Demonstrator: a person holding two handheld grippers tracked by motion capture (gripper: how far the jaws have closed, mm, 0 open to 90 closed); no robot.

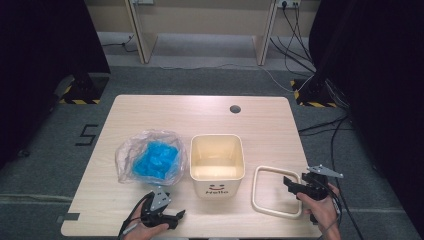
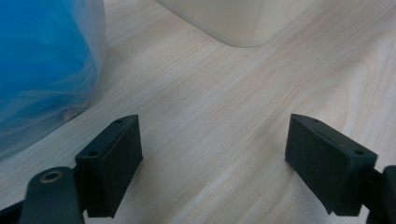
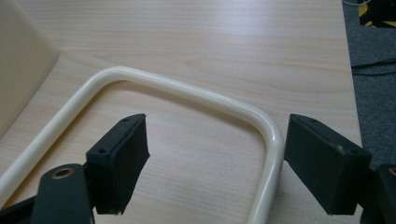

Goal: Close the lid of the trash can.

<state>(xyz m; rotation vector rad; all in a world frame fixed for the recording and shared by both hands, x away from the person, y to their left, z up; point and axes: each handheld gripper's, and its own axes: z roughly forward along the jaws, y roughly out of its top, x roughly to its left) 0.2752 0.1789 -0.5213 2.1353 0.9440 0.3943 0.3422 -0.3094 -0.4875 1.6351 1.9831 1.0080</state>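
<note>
1. Nearest me in the high view are my two hands, each holding a pair of tongs at the near edge of the table (image 1: 150,107).
2. My left tongs (image 1: 172,219) sit low over the near-left part of the table, pointing right. In the left gripper view their jaws stand wide apart over bare wood, gripping nothing (image 2: 212,163).
3. My right tongs (image 1: 290,184) point left at the right side of a cream ring frame (image 1: 276,192), a rounded-square loop lying flat on the table.
4. In the right gripper view the jaws are wide, and the frame's (image 3: 187,91) right side runs down between them, close to the right jaw. I cannot tell whether that jaw touches the frame; the left jaw is clearly apart from it (image 3: 210,163).
5. A cream square bin (image 1: 217,165) stands upright in the middle of the table, open at the top, with a smile and the word "Hello" on its near face. The frame lies just to its right.
6. Left of the bin lies a clear plastic bag (image 1: 150,156) holding crumpled blue material (image 1: 156,159). The bag's edge is just beside the bin.
7. A small dark round hole (image 1: 235,109) marks the far part of the table.
</note>
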